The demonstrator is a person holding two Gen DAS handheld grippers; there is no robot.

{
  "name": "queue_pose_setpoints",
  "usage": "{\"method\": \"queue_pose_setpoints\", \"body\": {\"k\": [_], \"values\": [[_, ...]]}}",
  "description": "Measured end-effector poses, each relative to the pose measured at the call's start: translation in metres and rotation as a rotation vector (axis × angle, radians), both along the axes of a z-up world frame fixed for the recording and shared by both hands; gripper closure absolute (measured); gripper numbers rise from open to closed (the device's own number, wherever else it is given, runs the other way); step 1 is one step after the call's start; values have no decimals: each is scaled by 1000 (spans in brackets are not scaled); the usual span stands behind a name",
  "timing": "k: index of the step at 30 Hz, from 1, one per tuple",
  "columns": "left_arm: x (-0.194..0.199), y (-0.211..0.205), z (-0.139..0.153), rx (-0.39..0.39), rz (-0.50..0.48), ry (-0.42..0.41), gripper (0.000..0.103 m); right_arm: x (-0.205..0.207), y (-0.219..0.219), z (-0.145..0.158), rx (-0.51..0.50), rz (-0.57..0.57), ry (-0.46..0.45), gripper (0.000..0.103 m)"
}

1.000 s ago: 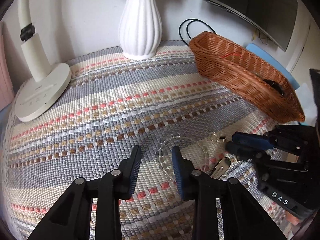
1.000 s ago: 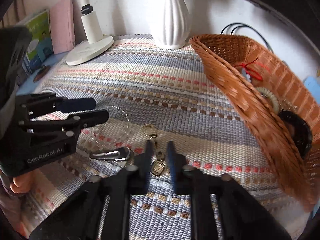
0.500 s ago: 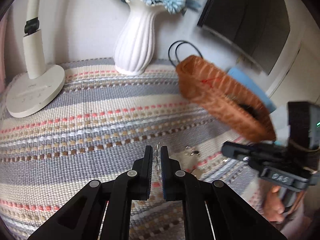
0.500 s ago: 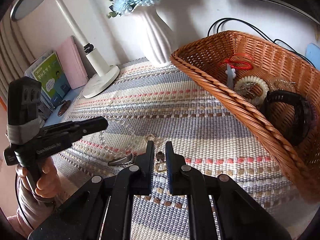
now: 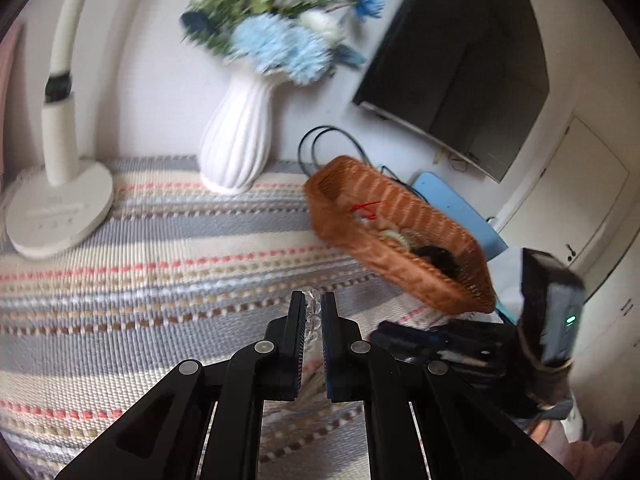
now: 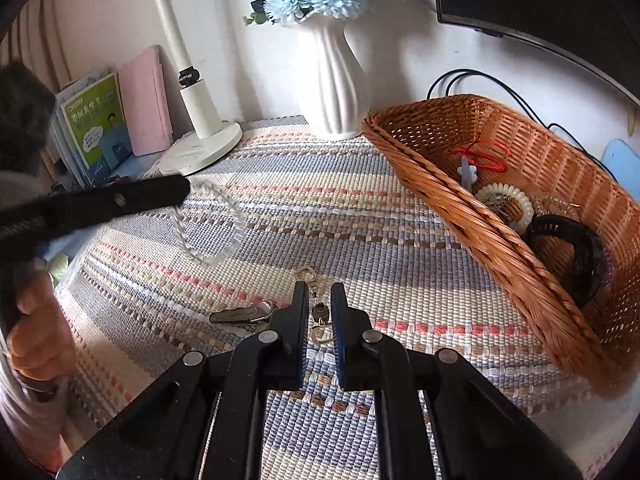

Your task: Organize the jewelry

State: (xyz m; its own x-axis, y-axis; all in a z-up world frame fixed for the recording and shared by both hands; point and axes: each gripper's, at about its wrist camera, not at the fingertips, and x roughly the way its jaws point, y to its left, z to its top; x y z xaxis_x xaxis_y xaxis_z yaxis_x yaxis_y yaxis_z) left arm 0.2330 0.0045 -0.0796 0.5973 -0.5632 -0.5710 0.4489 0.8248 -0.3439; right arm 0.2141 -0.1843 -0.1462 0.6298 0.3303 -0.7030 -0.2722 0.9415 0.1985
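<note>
My left gripper is shut on a clear beaded bracelet and holds it in the air above the striped mat; in the right wrist view the bracelet hangs from the left gripper. My right gripper is shut on a small gold chain with a pendant, low over the mat. The wicker basket at the right holds a red cord, a cream bead bracelet and a black band. The basket also shows in the left wrist view.
A silver hair clip lies on the striped mat left of my right gripper. A white vase with blue flowers and a white desk lamp stand at the back. Books lean at the left. A monitor hangs behind the basket.
My left gripper closed on the clear bracelet and lifted it off the mat, up and toward the basket. My right gripper stayed shut on the gold chain and rose slightly.
</note>
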Motion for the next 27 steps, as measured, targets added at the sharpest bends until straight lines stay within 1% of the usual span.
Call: {"method": "queue_pose_setpoints", "body": {"k": [2,4,6,7,9,11,12,14,16,18,19,22,24,27], "values": [[-6,-9,14,18,-16,-24,95,-3,-5,5,12,-19,-16,90],[-12,-21,31,44,-30,-55,95,-11,-14,16,30,-55,-49,90],[-17,-32,48,68,-46,-86,95,-22,-32,40,71,-88,-96,90],[-19,-39,56,80,-55,-101,95,-25,-39,49,74,-106,-115,90],[-20,-55,74,99,-77,-137,95,-29,-66,79,81,-173,-162,90],[-18,-70,88,97,-103,-162,95,-26,-93,100,107,-219,-187,90],[-16,-80,95,92,-120,-175,95,-24,-110,109,120,-250,-199,90],[-11,-99,106,82,-145,-200,95,-16,-134,116,115,-317,-212,90],[0,-120,111,43,-181,-203,95,-6,-158,115,135,-383,-205,90],[8,-136,109,20,-194,-212,95,2,-177,107,177,-424,-201,90],[13,-146,107,15,-195,-214,95,5,-183,103,180,-439,-199,90],[36,-170,86,15,-181,-194,95,22,-196,80,178,-464,-161,90],[48,-176,71,19,-172,-172,95,33,-200,63,181,-462,-127,90],[63,-179,49,45,-150,-144,95,47,-205,42,186,-467,-85,90]]}}
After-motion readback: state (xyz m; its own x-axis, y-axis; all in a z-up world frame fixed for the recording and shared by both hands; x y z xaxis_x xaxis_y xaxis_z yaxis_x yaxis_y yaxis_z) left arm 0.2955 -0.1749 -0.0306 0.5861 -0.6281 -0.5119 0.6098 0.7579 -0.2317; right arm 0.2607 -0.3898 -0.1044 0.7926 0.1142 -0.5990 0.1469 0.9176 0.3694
